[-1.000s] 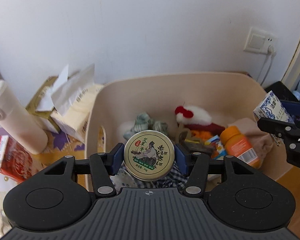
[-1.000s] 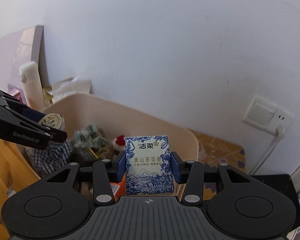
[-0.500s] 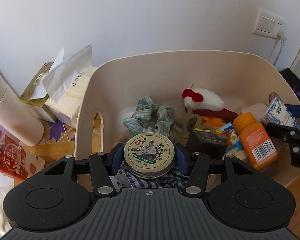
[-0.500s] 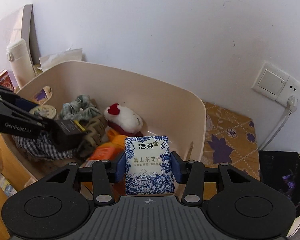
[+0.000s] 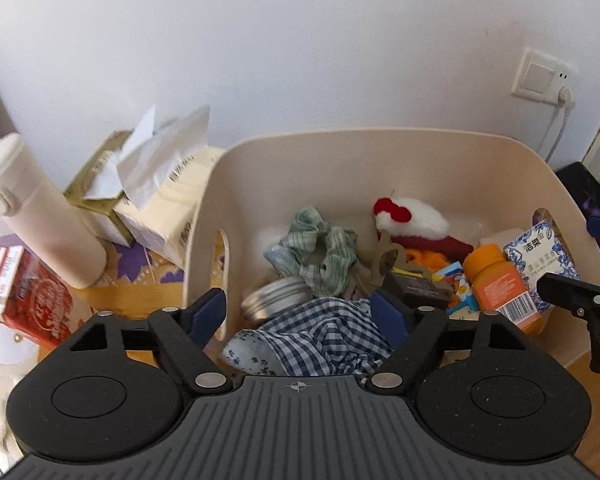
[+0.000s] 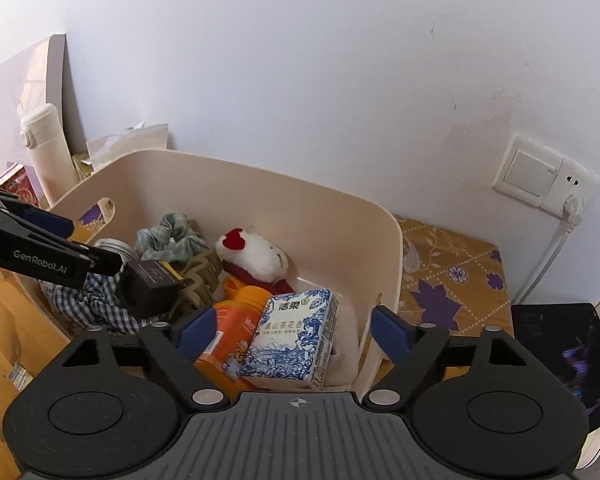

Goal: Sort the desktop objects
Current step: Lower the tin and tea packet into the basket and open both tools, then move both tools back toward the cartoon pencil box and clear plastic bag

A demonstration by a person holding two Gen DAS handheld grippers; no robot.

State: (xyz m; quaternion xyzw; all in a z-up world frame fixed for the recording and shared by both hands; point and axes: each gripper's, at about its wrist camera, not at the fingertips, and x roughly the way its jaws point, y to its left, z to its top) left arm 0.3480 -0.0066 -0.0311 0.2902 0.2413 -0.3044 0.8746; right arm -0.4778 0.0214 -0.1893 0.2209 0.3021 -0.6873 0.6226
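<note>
Much of the beige bin (image 5: 380, 168) is a heap where one thing covers another. The round tin (image 5: 278, 300) lies tipped on its edge at the near left of the bin, against the checked cloth (image 5: 332, 336); only its silver rim and side show, and its printed lid cannot be seen. The cloth also hides the bin floor near the left tool (image 5: 298, 316). A black box (image 6: 148, 284) and a tan hair claw (image 6: 200, 272) sit in the middle, each partly covered, and the small bright packet (image 5: 454, 284) beside the orange bottle (image 5: 500, 284) is too crowded to read. From the right wrist view the left tool's arm crosses in front of the cloth and the tin. The dark object (image 6: 560, 356) at the far right edge is cut off by the frame.

The left tool's jaws are opening, spread wide, with nothing pressed between the pads; the tin lies free beyond them. The right tool (image 6: 292, 332) is likewise opening, its blue pads clear of the tissue pack (image 6: 292, 336), which rests tilted in the near right corner of the bin, leaning on the orange bottle. The pack is white with a blue floral drawing and blue lettering.

Further in lie a green checked scrunchie (image 5: 316, 248) and a white plush toy (image 5: 412, 216) with a red bow. Left of the bin on the desk (image 6: 448, 280) stand a cream flask (image 5: 40, 208), tissue boxes (image 5: 148, 192) and a red carton (image 5: 32, 300).
</note>
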